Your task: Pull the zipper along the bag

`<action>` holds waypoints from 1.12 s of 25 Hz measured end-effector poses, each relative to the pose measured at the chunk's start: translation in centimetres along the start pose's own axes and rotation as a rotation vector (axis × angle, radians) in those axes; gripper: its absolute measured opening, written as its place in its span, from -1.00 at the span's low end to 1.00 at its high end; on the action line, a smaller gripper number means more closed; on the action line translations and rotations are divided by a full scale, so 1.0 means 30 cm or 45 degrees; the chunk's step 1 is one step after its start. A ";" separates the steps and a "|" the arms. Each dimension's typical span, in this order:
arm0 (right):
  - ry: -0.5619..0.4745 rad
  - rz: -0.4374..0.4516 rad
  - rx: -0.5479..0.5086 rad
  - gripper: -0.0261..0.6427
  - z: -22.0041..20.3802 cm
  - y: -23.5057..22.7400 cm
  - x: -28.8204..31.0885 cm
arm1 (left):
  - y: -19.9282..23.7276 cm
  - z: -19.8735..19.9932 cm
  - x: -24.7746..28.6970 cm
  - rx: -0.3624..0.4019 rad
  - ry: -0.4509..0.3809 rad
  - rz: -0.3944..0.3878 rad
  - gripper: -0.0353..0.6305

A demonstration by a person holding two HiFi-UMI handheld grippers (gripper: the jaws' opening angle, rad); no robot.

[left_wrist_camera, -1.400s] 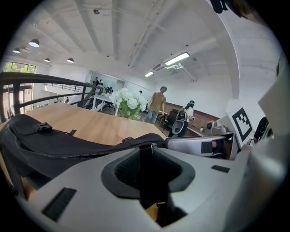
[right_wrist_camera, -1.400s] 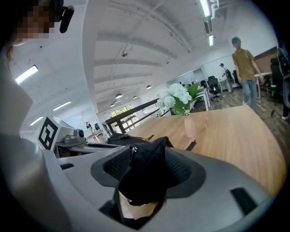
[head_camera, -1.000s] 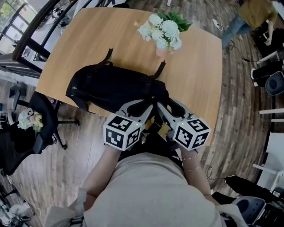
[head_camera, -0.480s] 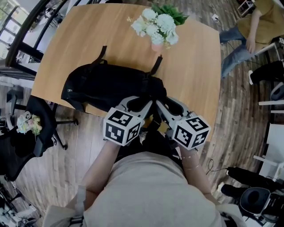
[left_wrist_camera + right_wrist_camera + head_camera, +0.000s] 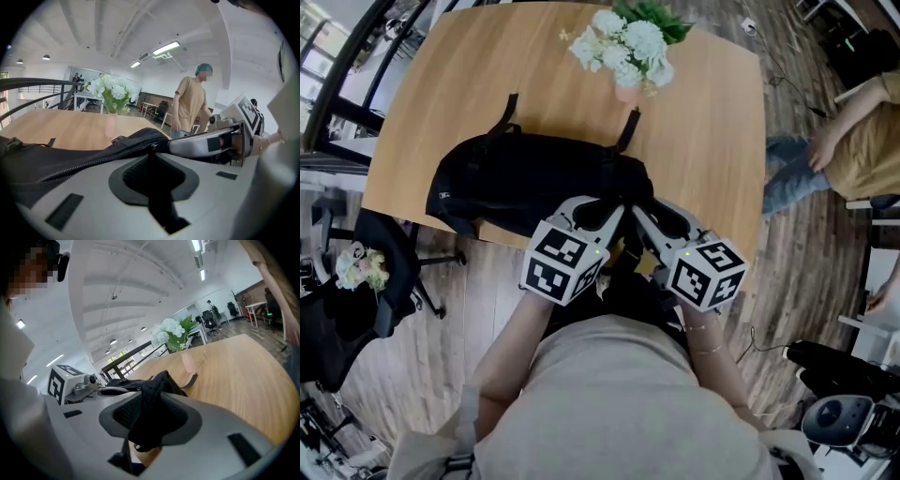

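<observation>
On table [image 5: 703,122] bag [image 5: 525,183] lies long-axis L–R; R gripper [image 5: 150,401] just closed onto its end, L gripper [image 5: 151,161] nips it too.

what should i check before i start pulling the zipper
1. Right gripper anchoring bag: ok, jaws have just been closing, fabric bunched between them.
2. Zipper track in view: ok, runs leftward uncovered.
3. Left gripper on the pull: cannot tell; jaws shut on a thin black strip of the bag at the zipper's end.
4. Bag resting on table: ok.
</observation>
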State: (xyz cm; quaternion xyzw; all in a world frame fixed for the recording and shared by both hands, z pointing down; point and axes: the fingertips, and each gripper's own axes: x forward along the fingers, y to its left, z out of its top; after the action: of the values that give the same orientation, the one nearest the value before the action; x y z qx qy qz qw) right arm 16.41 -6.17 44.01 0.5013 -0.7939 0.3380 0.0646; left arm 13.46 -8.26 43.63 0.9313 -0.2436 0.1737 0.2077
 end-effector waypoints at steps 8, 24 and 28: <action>-0.009 0.000 0.005 -0.52 -0.004 0.001 -0.002 | -0.023 0.010 -0.033 -0.004 -0.020 -0.052 -0.75; -0.024 0.007 0.001 -0.52 -0.006 0.001 -0.007 | 0.016 0.017 -0.054 -0.047 -0.058 0.068 -0.75; -0.020 0.016 -0.004 -0.52 -0.004 0.006 -0.006 | 0.014 0.003 -0.031 -0.009 -0.023 0.069 -0.75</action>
State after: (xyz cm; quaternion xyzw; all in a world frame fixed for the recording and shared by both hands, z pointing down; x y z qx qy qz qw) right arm 16.31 -5.91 43.93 0.4990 -0.7980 0.3331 0.0569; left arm 12.50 -8.27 43.28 0.9251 -0.2713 0.1700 0.2040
